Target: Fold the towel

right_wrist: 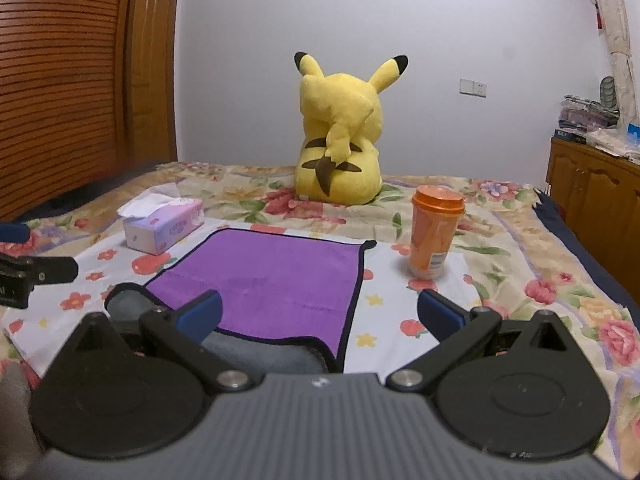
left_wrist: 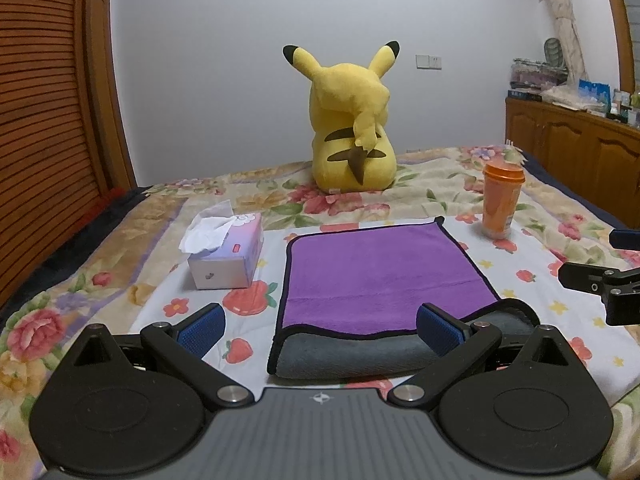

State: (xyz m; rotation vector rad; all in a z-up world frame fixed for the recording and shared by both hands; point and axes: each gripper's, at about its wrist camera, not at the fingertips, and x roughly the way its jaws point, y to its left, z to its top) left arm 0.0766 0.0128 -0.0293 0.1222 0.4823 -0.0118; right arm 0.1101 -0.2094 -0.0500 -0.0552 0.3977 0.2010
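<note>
A purple towel (left_wrist: 380,272) with a black hem and grey underside lies on the bed, folded over so the purple layer covers the grey, whose near edge sticks out. It also shows in the right wrist view (right_wrist: 272,280). My left gripper (left_wrist: 320,326) is open and empty, just above the towel's near left edge. My right gripper (right_wrist: 320,312) is open and empty over the towel's near right corner. The right gripper's fingers (left_wrist: 592,280) show at the right edge of the left view.
A tissue box (left_wrist: 226,254) stands left of the towel. An orange cup (left_wrist: 500,200) stands at its far right corner. A yellow plush toy (left_wrist: 352,136) sits behind. Wooden wardrobe (left_wrist: 48,120) left, cabinet (left_wrist: 580,140) right.
</note>
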